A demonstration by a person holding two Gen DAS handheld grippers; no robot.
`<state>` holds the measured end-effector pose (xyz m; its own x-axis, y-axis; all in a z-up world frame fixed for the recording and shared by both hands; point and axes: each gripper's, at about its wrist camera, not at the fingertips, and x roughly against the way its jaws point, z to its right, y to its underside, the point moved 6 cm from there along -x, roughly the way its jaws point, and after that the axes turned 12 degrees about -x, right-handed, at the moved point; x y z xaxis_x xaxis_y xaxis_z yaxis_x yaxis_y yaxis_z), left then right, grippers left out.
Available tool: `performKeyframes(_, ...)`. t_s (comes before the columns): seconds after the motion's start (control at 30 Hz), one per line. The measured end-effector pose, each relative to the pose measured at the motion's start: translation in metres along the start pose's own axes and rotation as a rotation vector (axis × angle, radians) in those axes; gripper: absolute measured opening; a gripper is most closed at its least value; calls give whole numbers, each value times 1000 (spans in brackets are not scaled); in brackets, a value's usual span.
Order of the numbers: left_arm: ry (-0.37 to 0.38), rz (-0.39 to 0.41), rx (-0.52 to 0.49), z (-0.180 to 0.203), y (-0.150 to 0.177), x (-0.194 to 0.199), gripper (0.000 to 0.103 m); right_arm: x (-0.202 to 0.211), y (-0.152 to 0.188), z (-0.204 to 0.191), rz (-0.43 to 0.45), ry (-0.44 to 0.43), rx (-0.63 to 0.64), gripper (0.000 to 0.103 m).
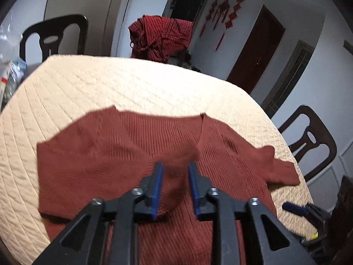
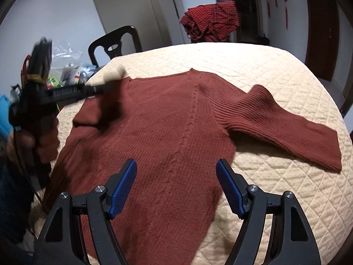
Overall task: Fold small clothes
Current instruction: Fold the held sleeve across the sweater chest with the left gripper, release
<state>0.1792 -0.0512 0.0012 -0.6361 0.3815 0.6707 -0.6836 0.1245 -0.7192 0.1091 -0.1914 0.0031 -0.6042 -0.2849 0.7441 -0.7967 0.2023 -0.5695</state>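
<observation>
A rust-red knitted sweater [image 1: 106,154] [image 2: 165,121] lies flat on the cream quilted table cover [image 1: 110,84] [image 2: 286,187]. One sleeve [image 2: 286,132] stretches out to the right. My left gripper [image 1: 175,165] hovers over the sweater's body with its blue pads a little apart. A blurred hump of knit shows between them, and the pads do not visibly press on it. In the right wrist view the left gripper [image 2: 106,87] is a blur over the sweater's far left shoulder. My right gripper [image 2: 176,162] stands wide open above the sweater's near part, holding nothing.
Dark chairs [image 1: 53,35] [image 1: 313,139] [image 2: 114,44] stand around the table. A red checked cloth [image 1: 161,35] [image 2: 211,19] hangs on something behind the far edge. Bags and clutter [image 2: 70,70] sit at the left. A hand [image 2: 26,141] grips the left tool.
</observation>
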Motion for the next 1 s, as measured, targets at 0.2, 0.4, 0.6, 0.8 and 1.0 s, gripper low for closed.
performKeyframes(0.2, -54, 83, 26, -28, 7, 40, 50, -7, -19, -6, -15, -80, -63, 74)
performKeyframes(0.4, -295, 32, 109, -103, 26, 43, 49, -38, -46, -36, -65, -158, -53, 44)
performKeyframes(0.6, -280, -2, 136, -119, 45, 35, 20, -85, -55, -65, -164, -191, -13, 36)
performKeyframes(0.8, -233, 8, 92, -109, 49, 28, 16, -122, -55, -70, -211, -123, 27, 24)
performKeyframes(1.0, -221, -41, 67, -106, 51, 14, 16, -123, -64, -60, -184, -94, 13, 8)
